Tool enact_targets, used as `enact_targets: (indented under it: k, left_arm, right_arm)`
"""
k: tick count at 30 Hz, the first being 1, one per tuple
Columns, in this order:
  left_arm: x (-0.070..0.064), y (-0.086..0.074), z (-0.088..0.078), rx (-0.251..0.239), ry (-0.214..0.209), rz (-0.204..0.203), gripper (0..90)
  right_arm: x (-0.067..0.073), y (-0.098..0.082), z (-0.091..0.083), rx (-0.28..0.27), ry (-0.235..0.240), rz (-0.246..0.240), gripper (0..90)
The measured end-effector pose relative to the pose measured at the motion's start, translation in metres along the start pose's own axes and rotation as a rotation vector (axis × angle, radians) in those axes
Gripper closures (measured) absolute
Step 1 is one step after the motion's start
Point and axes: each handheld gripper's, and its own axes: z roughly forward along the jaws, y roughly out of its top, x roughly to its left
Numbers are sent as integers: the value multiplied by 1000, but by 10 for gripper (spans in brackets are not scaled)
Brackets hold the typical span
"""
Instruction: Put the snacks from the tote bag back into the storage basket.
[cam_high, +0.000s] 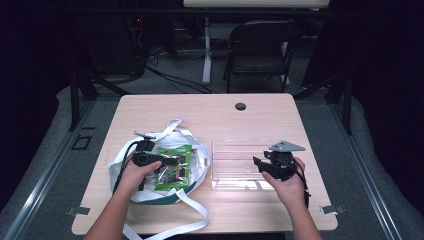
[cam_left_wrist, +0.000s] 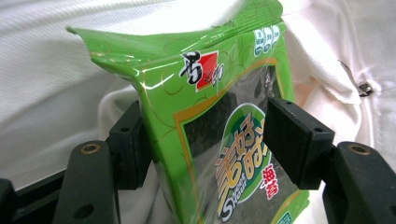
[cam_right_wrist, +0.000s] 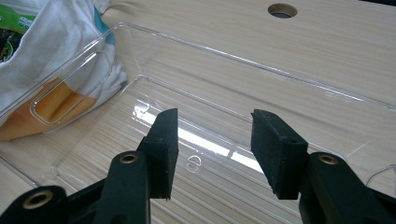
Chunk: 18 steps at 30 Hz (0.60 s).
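Observation:
A white cloth bag (cam_high: 200, 155) lies open on the left of the wooden table with green seaweed packets (cam_high: 175, 150) in it. My left gripper (cam_high: 167, 161) reaches into the bag. In the left gripper view its jaws (cam_left_wrist: 210, 135) are closed on the sides of one green seaweed packet (cam_left_wrist: 210, 84), which stands up against the white cloth (cam_left_wrist: 70, 84). A clear plastic tray (cam_high: 235, 150) sits right of the bag. My right gripper (cam_high: 257, 164) hovers over the tray's right part. Its jaws (cam_right_wrist: 215, 140) stand open with nothing between them, above the tray's floor (cam_right_wrist: 233, 58).
A long bag strap (cam_high: 195, 210) trails toward the table's front edge. A cable hole (cam_high: 240, 106) (cam_right_wrist: 282, 10) lies at the table's far middle. A dark chair (cam_high: 260, 45) stands behind the table. The bag (cam_right_wrist: 60, 37) touches the tray's left end.

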Motion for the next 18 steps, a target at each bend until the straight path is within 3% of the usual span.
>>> enact_targets:
  k: [10, 18]
  left_arm:
    - [0, -1, 3, 18, -25, -5, 412]
    - [-8, 2, -5, 11, -35, 53, 464]
  right_arm:
    - [0, 0, -1, 5, -6, -4, 518]
    - [-1, -1, -1, 0, -6, -1, 518]
